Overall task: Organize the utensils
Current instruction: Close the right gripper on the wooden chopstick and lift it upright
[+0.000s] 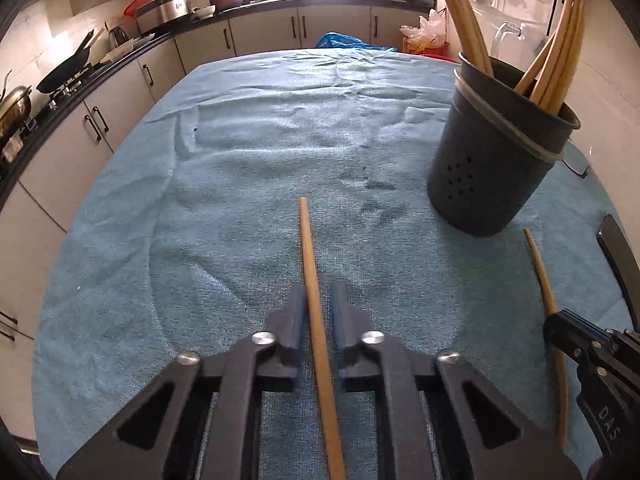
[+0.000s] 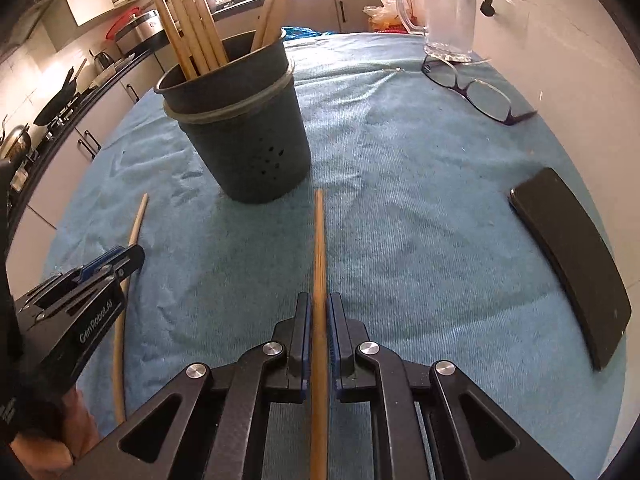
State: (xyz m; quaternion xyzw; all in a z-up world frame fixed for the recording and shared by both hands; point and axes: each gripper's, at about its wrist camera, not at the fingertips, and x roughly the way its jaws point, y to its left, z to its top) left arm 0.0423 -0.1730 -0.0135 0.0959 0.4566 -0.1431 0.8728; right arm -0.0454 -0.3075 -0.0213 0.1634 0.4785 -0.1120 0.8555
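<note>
Here, a blue towel (image 1: 248,168) covers a kitchen table, and a person holds a gripper in each hand over its near edge. The left gripper (image 1: 318,292) is clamped on a pale chopstick (image 1: 310,248), which runs straight out between its blue pads and points toward the far side. The right gripper (image 2: 319,300) is likewise clamped on a darker chopstick (image 2: 319,240), whose tip ends just short of the holder (image 2: 244,148). That holder, a dark round pot with small holes low on its wall, stands upright on the towel between the two grippers and further back; more chopsticks (image 2: 192,28) lean inside it. To the right lie a black phone (image 2: 572,256), spectacles (image 2: 476,92) and a clear glass mug (image 2: 450,12). Kitchen counters with pans line the left wall
</note>
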